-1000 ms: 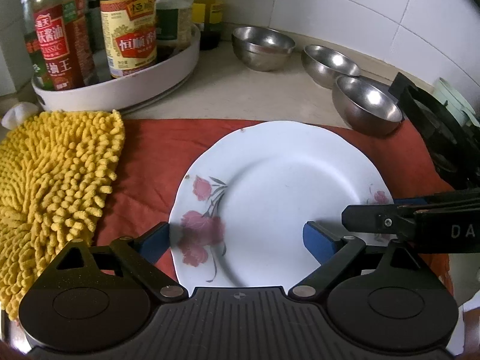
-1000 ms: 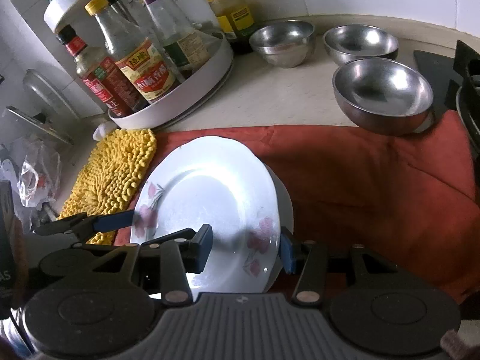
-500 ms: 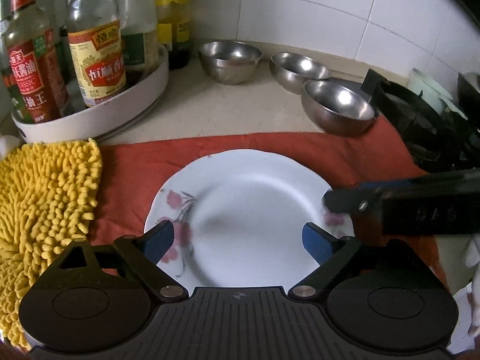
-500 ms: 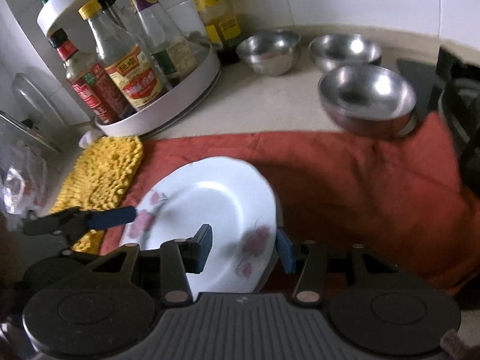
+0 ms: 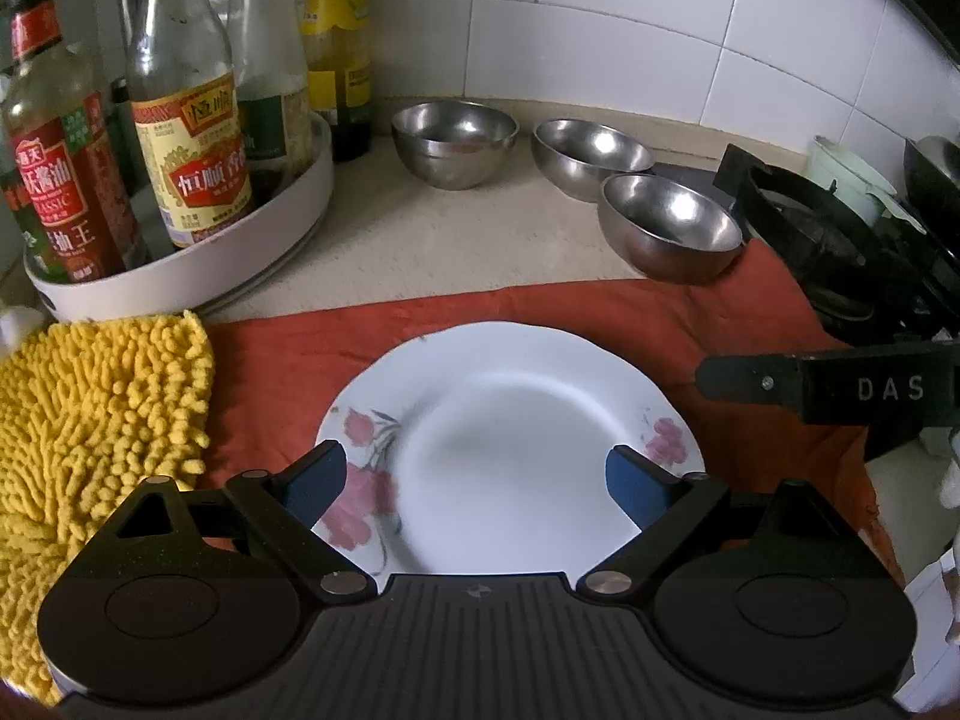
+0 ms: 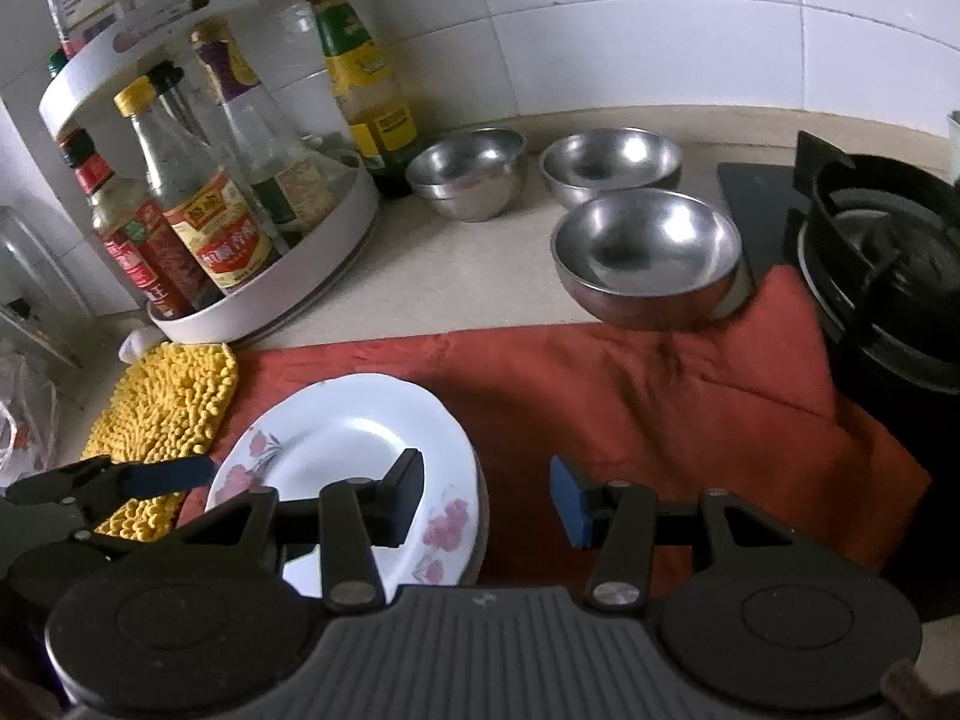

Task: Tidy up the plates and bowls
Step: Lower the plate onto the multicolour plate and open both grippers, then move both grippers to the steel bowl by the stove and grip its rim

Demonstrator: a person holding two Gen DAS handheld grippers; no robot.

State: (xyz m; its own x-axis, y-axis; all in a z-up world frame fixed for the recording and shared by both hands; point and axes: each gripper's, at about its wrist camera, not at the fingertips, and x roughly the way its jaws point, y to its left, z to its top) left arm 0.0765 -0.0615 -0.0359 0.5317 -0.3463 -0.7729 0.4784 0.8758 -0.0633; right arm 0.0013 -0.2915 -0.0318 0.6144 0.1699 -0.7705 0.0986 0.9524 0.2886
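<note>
On the red cloth (image 5: 600, 324), near its front edge, the flowered plate (image 5: 510, 438) is lying flat; from the right wrist view a second rim is showing beneath it, so it is sitting on another plate (image 6: 480, 516).

You are holding the left tongs (image 5: 486, 480) low over the plate with their jaws spread wide, one blue pad at the left rim and one at the right, neither pressing on it as far as the view shows.

You are holding the right tongs (image 6: 486, 498) at the plate's right edge, jaws partly open: the dark left finger is hanging over the plate's well, the blue right pad over bare cloth. Nothing is being gripped.

Behind the cloth, three steel bowls are standing upright on the counter (image 5: 480, 234): the nearest bowl (image 6: 648, 252) touching the cloth's back edge, the middle bowl (image 6: 612, 162) and the left bowl (image 6: 468, 174) behind it near the tiled wall.

Left of the plate, a yellow chenille mat (image 5: 96, 420) is overlapping the cloth; behind it a white turntable rack (image 5: 198, 252) is carrying sauce bottles. A black stove burner (image 6: 888, 264) is sitting at the right.
</note>
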